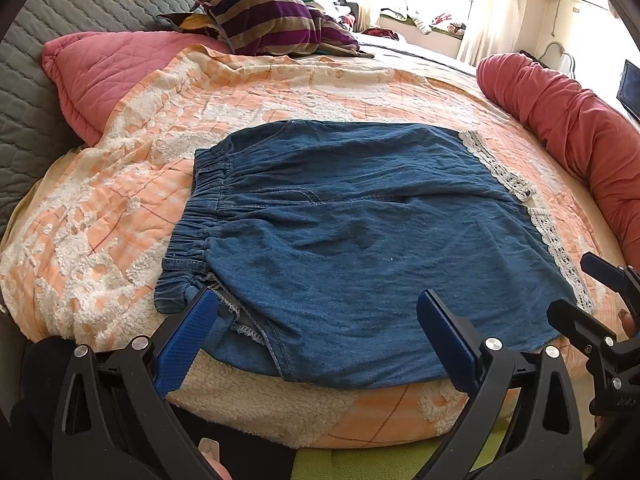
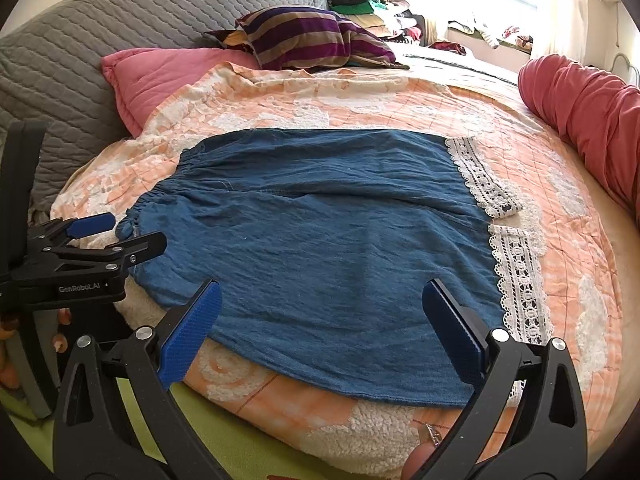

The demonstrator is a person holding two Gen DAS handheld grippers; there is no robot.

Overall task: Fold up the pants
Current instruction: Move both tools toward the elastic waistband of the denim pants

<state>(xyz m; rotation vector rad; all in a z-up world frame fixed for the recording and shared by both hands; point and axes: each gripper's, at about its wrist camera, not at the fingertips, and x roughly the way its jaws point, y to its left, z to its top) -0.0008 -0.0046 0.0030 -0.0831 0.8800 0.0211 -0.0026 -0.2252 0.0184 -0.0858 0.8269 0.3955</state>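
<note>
Pants lay flat for folding.
We held left gripper [image 1: 318, 312] and right gripper [image 2: 322, 302] wide apart, empty, over denim pants [image 2: 320, 216].

One pair of denim pants [image 1: 360, 240]; two hand-held grippers — left [image 1: 320, 344], right [image 2: 324, 328]; one striped pillow [image 1: 272, 20]; one pink pillow [image 1: 104, 76].

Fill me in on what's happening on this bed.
A person is holding two handheld claws over a pair of blue denim pants with white lace hems, spread flat on an orange and white blanket. The left claw and the right claw both hover open at the near edge of the pants, gripping nothing. No fold has been made yet; the elastic waistband lies to the left.
</note>
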